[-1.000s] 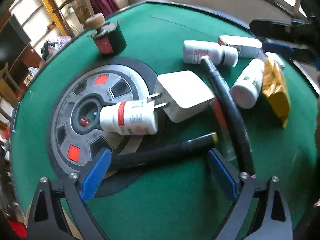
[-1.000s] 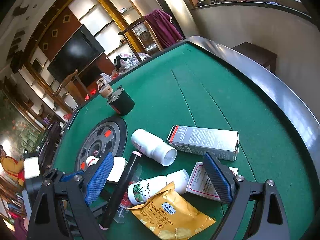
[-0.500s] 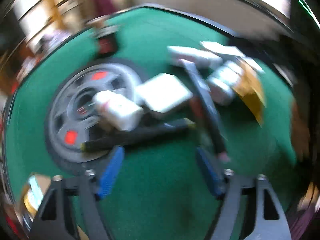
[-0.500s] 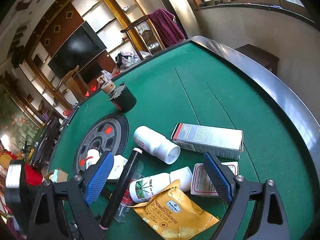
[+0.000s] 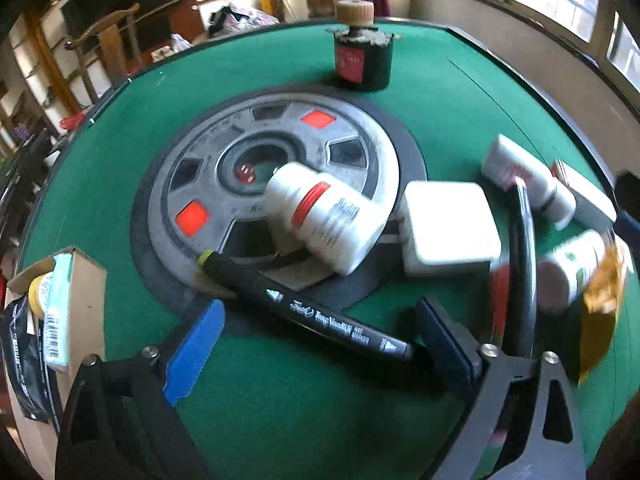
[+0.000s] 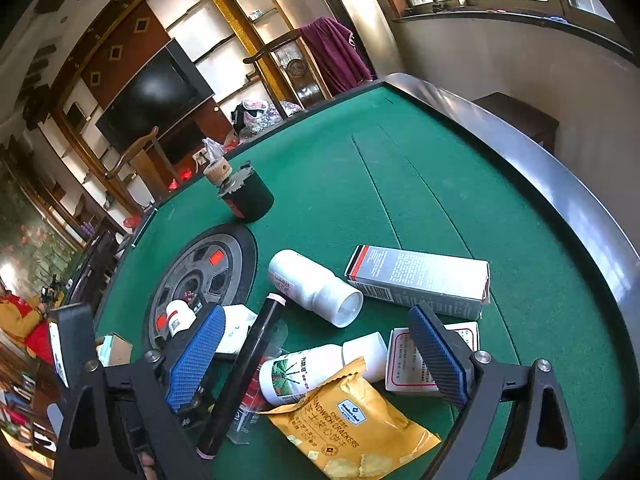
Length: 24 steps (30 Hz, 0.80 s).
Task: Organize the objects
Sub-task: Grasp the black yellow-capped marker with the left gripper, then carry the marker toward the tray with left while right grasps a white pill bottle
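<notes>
My left gripper (image 5: 320, 344) is open and empty, low over the green table, with a black art marker (image 5: 304, 308) lying between its blue pads. Behind the marker a white bottle with a red band (image 5: 324, 220) lies on a grey weight plate (image 5: 224, 184), next to a white charger (image 5: 448, 228). My right gripper (image 6: 316, 364) is open and empty above a yellow cracker packet (image 6: 352, 420), a white bottle with a plant label (image 6: 304, 372) and a long black pen (image 6: 244, 376). Another white bottle (image 6: 312, 288) and a grey carton (image 6: 420, 280) lie further off.
A cardboard box (image 5: 52, 320) holding items sits at the left table edge. A dark green jar with a cork top (image 5: 360, 56) stands at the far side of the plate. The table's raised rim (image 6: 560, 196) curves along the right. Chairs and shelves stand beyond the table.
My left gripper has swung left and nearer the table, so the marker now lies between its pads and the cardboard box has come into view. My right gripper has barely moved.
</notes>
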Tool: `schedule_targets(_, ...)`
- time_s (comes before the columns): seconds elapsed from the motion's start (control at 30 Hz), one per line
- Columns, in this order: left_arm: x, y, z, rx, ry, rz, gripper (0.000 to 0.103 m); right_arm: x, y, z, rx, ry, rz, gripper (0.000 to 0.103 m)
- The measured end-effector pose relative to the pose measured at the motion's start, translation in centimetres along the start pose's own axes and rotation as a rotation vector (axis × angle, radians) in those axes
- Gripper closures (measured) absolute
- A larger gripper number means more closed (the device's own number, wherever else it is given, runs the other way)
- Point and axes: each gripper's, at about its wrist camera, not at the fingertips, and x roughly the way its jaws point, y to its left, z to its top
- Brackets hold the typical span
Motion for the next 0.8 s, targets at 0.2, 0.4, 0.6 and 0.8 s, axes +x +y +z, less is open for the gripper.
schedule_targets(0.2, -2.0, 2.5, -3.0, -0.002, 0.042, 0.003, 0.073, -0.1, 0.0, -0.1, 0.005, 0.002, 0.006, 0.007)
schedule_targets(0.4, -1.5, 1.7, -3.5, 0.016, 0.023, 0.033, 0.066, 0.0, 0.2, -0.2, -0.012, -0.009, -0.011, 0.007)
schedule_targets(0.6, -2.3, 1.9, -5.0, 0.006, -0.034, -0.033, 0.088, -0.3, 0.4, -0.2, -0.026, -0.031, -0.017, 0.007)
schedule_targets(0.8, -5.2, 3.7, -8.8, -0.096, -0.095, -0.136, 0.089, -0.7, 1.4, -0.8, -0.087, -0.075, -0.01, 0.007)
